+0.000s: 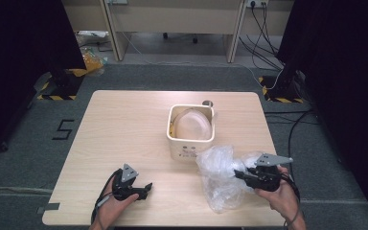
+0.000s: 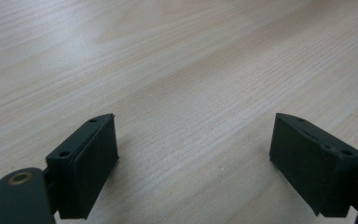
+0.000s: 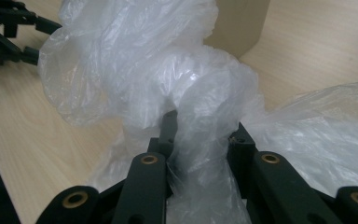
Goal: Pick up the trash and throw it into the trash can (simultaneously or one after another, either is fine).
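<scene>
Near table's front edge, right tool (image 1: 239, 175) pinching clear plastic bag (image 1: 219, 175), left tool (image 1: 146, 187) wide, empty.

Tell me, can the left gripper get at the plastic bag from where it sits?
Probably yes: the left gripper is open, and bare table lies between it and the bag, which the right gripper holds.
</scene>
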Available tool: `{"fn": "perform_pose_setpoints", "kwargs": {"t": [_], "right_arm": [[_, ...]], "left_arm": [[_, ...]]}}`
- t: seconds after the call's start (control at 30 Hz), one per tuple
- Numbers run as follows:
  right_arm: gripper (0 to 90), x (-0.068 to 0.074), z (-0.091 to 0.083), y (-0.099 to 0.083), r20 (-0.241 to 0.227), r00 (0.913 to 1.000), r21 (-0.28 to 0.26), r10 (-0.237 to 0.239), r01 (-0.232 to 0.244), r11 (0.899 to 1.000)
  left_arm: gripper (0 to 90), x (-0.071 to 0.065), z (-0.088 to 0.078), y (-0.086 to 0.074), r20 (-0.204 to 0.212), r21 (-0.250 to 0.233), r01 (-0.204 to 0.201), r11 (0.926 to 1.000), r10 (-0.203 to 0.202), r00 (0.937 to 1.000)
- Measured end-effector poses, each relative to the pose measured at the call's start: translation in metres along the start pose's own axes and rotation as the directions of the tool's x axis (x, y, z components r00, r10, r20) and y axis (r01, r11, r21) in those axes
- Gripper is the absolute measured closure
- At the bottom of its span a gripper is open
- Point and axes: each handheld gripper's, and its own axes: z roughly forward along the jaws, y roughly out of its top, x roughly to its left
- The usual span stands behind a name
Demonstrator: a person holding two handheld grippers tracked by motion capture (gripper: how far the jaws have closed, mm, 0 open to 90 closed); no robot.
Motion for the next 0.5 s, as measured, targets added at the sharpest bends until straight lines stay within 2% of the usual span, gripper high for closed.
{"fn": "perform_pose_setpoints", "kwargs": {"t": [0.2,0.37,0.5], "right_arm": [[74.7,0.006,-0.029,0.015,0.005,0.9996,-0.080,-0.029,0.029,0.996],[74.9,0.008,-0.053,0.030,0.004,0.9990,-0.159,-0.043,0.043,0.986],[75.0,0.009,-0.069,0.044,0.019,0.9979,-0.183,-0.062,0.065,0.981]], "left_arm": [[14.3,0.000,0.000,0.000,-0.001,0.000,0.001,1.0000,-0.001,1.0000],[14.2,0.000,0.000,0.000,0.000,-0.001,0.002,1.0000,-0.002,1.0000],[14.2,0.000,0.000,0.000,0.000,-0.002,0.003,1.0000,-0.003,1.0000]]}}
